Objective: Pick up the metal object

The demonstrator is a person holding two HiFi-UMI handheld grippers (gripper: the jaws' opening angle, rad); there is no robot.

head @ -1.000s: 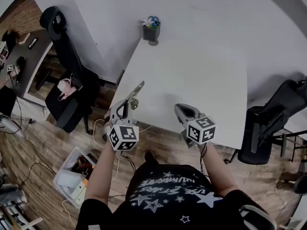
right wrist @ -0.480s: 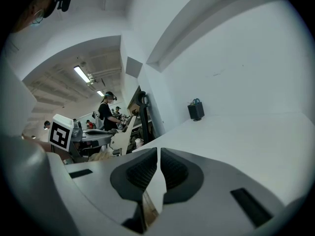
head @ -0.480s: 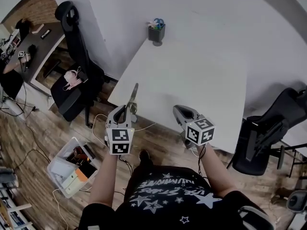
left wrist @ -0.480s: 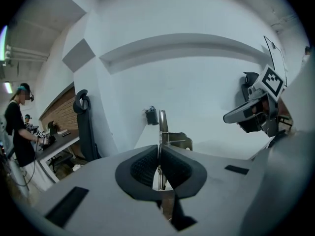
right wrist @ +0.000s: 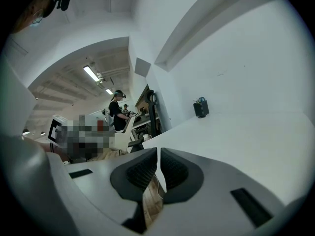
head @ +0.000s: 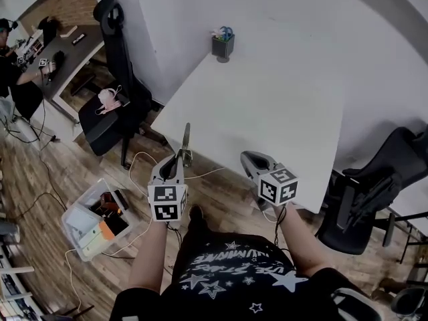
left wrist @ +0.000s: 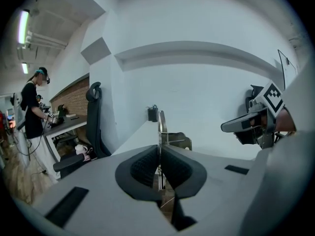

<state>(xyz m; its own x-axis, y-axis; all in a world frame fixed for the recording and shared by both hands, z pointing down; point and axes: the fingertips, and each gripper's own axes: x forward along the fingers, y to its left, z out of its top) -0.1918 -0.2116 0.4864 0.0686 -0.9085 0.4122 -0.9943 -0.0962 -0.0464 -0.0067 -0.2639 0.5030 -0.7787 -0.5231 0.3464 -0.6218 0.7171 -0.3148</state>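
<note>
A thin metal strip with a small bracket on it (head: 185, 140) sticks up and forward out of my left gripper (head: 178, 160), which is shut on its lower end. It hangs in the air over the floor just off the near edge of the white table (head: 267, 105). In the left gripper view the metal object (left wrist: 161, 127) stands edge-on between the dark pads (left wrist: 142, 166). My right gripper (head: 251, 159) hovers level with it at the table's near edge. Its jaws (right wrist: 158, 156) are shut with nothing between them.
A dark pen holder (head: 223, 45) stands at the table's far corner. Black office chairs stand to the left (head: 117, 72) and right (head: 364, 189). A plastic bin of items (head: 90, 221) and cables lie on the wooden floor. A person works at a desk far left (head: 10, 65).
The left gripper has kept hold of the metal object, which has turned from a rightward tilt to nearly upright. Both grippers sit slightly nearer to me; the view has shifted.
</note>
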